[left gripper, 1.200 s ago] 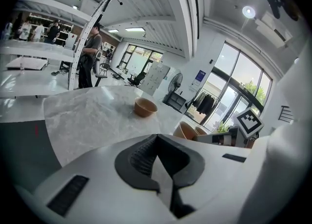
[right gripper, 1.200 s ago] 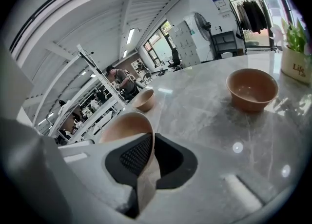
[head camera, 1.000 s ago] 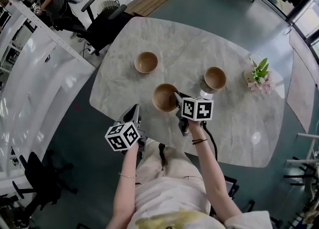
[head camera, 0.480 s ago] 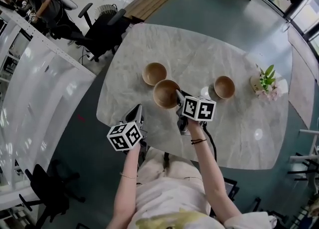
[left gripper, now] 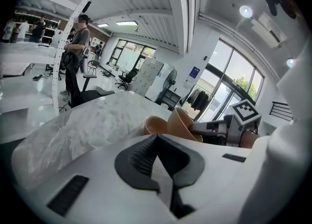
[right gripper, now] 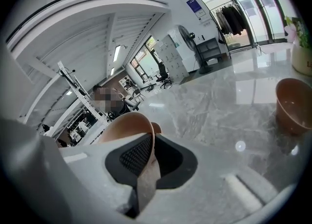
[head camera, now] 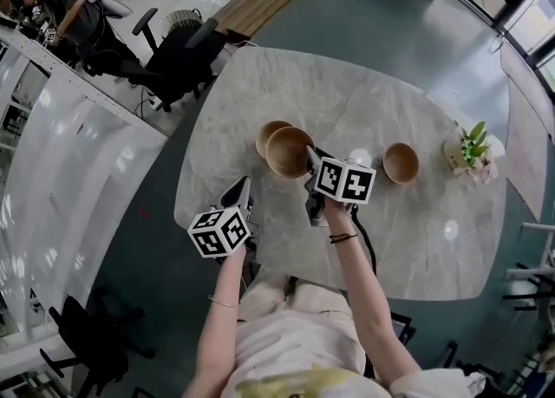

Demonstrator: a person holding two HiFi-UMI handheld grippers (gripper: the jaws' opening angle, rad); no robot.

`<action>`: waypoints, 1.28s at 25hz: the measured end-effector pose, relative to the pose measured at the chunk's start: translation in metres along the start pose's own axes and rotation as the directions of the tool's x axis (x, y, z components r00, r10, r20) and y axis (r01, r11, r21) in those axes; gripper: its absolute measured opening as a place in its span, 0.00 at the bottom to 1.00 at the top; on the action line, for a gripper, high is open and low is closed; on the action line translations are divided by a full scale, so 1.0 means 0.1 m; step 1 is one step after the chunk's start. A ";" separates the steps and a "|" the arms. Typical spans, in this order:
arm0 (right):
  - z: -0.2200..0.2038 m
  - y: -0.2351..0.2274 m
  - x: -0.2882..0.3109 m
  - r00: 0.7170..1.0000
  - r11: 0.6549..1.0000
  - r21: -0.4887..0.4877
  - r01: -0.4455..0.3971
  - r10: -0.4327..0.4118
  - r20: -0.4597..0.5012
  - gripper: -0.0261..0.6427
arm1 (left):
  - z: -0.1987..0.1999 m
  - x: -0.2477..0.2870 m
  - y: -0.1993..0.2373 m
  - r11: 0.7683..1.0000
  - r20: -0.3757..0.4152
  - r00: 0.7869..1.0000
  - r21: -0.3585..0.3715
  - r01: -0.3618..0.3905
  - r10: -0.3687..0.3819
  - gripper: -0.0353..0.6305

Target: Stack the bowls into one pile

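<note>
Three light wooden bowls are on or over the marble table (head camera: 364, 101). My right gripper (head camera: 309, 160) is shut on the near rim of one bowl (head camera: 288, 150) and holds it tilted, just above the table. In the right gripper view that rim (right gripper: 130, 125) runs between the pads. The held bowl overlaps a second bowl (head camera: 266, 131) that rests behind it, at its left; I cannot tell if they touch. The third bowl (head camera: 401, 163) stands alone to the right. My left gripper (head camera: 242, 186) hovers near the table's front edge, shut and empty, with both bowls (left gripper: 170, 123) ahead of it.
A potted plant (head camera: 468, 146) stands at the table's right end, past the third bowl (right gripper: 292, 103). A black office chair (head camera: 178, 49) is beyond the table's far left corner, and a person (head camera: 65, 2) sits further back by white desks.
My right gripper has carried its bowl away from me and left, from the table's middle until it overlaps the far-left bowl. The left gripper moved along the same way, still shut.
</note>
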State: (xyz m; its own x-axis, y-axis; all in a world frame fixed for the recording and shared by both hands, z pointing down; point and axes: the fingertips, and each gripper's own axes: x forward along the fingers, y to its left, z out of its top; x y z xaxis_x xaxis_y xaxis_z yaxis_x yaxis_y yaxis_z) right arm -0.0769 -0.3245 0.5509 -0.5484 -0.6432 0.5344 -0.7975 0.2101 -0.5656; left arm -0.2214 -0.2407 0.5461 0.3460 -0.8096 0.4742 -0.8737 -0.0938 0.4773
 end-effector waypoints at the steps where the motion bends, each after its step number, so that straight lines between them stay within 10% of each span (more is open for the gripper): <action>1: 0.02 0.01 0.04 1.000 1.000 0.000 0.004 -0.004 0.001 0.08 | 0.02 0.03 0.02 1.000 -0.003 1.000 0.001 0.002 -0.002 0.05; 32: 0.05 0.05 0.70 0.987 0.956 -0.257 0.144 -0.157 -0.031 0.08 | 0.02 0.36 0.27 0.999 -0.076 0.997 -0.039 0.012 -0.015 0.05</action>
State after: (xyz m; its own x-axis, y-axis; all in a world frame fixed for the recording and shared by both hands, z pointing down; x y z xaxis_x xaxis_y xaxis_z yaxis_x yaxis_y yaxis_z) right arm -0.1182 -0.3724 0.5818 -0.4237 -0.6449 0.6361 -0.9058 0.2974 -0.3018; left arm -0.2328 -0.2736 0.5748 0.3842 -0.7619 0.5215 -0.8555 -0.0814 0.5114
